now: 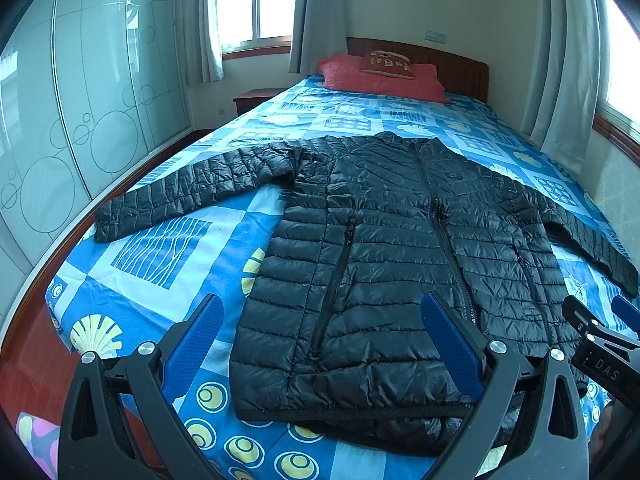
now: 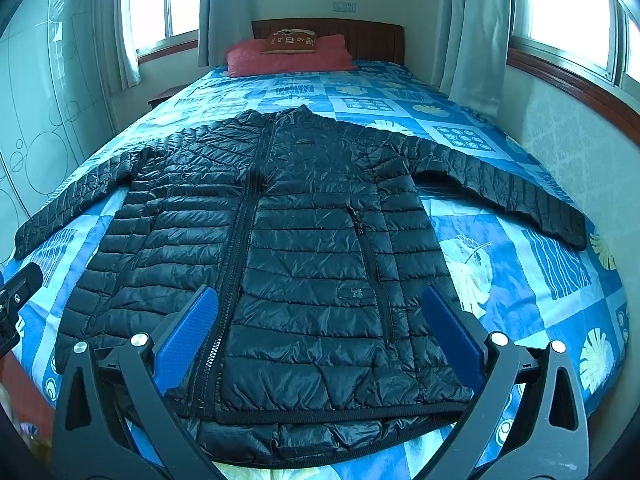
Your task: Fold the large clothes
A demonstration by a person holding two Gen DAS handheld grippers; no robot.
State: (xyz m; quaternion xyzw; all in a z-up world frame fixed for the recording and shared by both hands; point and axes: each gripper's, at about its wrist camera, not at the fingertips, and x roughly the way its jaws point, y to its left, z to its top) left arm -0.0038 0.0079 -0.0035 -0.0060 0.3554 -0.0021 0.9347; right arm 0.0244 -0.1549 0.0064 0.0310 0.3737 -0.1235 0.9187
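Observation:
A black quilted puffer jacket [image 1: 400, 248] lies flat and zipped on the bed, front up, collar toward the headboard, both sleeves spread out sideways. It also shows in the right wrist view [image 2: 304, 248]. My left gripper [image 1: 324, 320] is open and empty, hovering above the jacket's lower left hem. My right gripper [image 2: 320, 312] is open and empty above the lower middle of the jacket near the hem. The right gripper's body shows at the right edge of the left wrist view [image 1: 600, 340].
The bed [image 1: 152, 280] has a blue patterned sheet, with a red pillow [image 1: 384, 78] and wooden headboard [image 1: 460, 64] at the far end. A glass-door wardrobe [image 1: 80, 100] stands left; a wall with windows and curtains [image 2: 472, 32] runs along the right.

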